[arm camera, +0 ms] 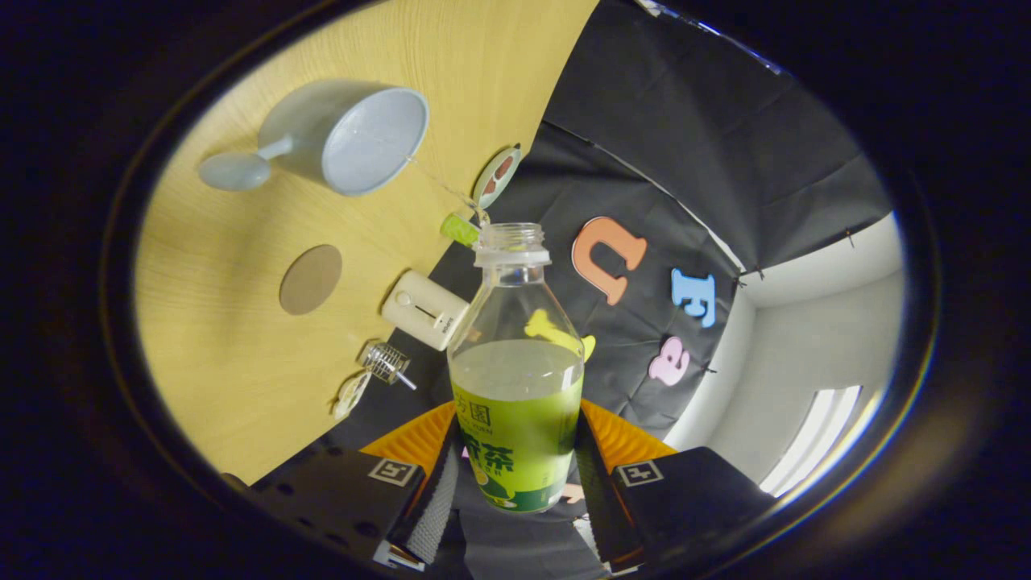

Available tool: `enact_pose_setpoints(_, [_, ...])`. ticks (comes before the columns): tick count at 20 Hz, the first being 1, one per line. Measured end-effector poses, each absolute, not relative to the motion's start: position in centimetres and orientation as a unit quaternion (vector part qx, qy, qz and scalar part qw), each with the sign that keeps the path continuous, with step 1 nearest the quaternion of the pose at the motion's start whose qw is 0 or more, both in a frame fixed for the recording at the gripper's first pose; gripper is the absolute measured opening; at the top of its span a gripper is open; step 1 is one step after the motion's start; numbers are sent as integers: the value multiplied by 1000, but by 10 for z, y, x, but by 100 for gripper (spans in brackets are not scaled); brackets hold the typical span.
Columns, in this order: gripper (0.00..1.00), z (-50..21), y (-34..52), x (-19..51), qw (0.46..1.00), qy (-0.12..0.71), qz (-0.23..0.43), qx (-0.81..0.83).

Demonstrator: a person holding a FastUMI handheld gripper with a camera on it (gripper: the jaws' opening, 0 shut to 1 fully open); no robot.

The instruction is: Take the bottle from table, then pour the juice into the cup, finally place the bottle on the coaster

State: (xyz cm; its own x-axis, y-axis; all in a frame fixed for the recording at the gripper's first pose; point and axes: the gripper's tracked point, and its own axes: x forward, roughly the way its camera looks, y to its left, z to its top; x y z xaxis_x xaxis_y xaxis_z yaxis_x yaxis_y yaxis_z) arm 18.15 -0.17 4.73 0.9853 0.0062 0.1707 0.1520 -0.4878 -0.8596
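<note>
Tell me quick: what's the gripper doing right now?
Gripper: shut on the bottle, both fingers pressing its labelled lower part; the bottle is uncapped and partly full of juice.

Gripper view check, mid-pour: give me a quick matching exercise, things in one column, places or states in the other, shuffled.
1. bottle
2. cup
3. coaster
4. white box

A. bare on the wooden table
B. uncapped, between the fingers of the hand-held gripper
C. at the table's edge
D. mouth facing the camera, beyond the bottle

Pairs: 1-B, 2-D, 3-A, 4-C
</note>
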Motion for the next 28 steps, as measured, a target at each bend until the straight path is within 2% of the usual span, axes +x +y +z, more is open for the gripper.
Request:
enact_pose_setpoints(19, [75, 77, 23, 178, 429, -92, -81, -895])
enact_pose_setpoints(28, [75, 76, 27, 176, 389, -82, -69, -915])
